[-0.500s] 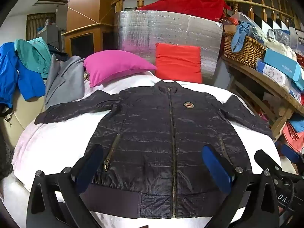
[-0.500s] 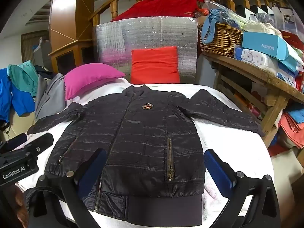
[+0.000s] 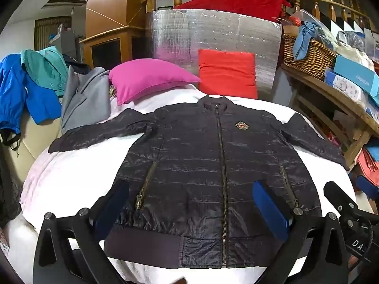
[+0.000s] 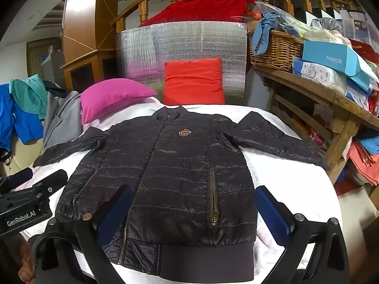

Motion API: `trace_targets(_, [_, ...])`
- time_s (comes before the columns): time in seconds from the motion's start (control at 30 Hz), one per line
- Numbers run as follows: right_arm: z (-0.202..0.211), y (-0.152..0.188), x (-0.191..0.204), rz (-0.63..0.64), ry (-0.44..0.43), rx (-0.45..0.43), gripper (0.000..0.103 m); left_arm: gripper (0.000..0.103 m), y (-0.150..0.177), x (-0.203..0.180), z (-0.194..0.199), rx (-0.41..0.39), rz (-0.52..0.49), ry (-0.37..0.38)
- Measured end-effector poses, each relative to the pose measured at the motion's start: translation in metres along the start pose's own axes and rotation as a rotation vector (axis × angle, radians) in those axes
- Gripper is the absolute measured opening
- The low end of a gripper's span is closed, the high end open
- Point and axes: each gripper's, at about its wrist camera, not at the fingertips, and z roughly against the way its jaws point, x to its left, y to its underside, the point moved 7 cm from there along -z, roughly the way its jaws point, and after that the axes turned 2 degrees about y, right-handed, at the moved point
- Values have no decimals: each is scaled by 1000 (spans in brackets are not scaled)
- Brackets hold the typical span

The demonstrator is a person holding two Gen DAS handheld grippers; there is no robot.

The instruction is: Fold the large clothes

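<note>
Nothing much different from a moment ago: black jacket (image 3: 213,165) lying flat, zipped, sleeves out, on the white bed (image 3: 71,177). Left gripper (image 3: 189,203) and right gripper (image 4: 194,203) hovering near the hem, wide apart, holding nothing. Folding not started yet

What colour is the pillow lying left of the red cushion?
Magenta pink; the pillow shows best in the left wrist view, beside the red cushion.

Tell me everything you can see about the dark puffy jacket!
The dark quilted shiny jacket lies flat, front up, on the white blanket-covered bed. It is zipped shut, sleeves spread out sideways, with a brass centre zip, two zipped pockets, a small chest badge, and a ribbed hem nearest the camera. Nothing grips it.
</note>
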Motion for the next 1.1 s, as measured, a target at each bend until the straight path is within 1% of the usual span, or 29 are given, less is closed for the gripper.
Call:
trace_targets(0.47, [1, 4, 9, 16, -6, 13, 103, 103, 11, 2, -2, 13, -1, 2])
trace_targets(1.1, [2, 7, 15, 28, -8, 15, 103, 103, 13, 4, -2, 20, 3, 3])
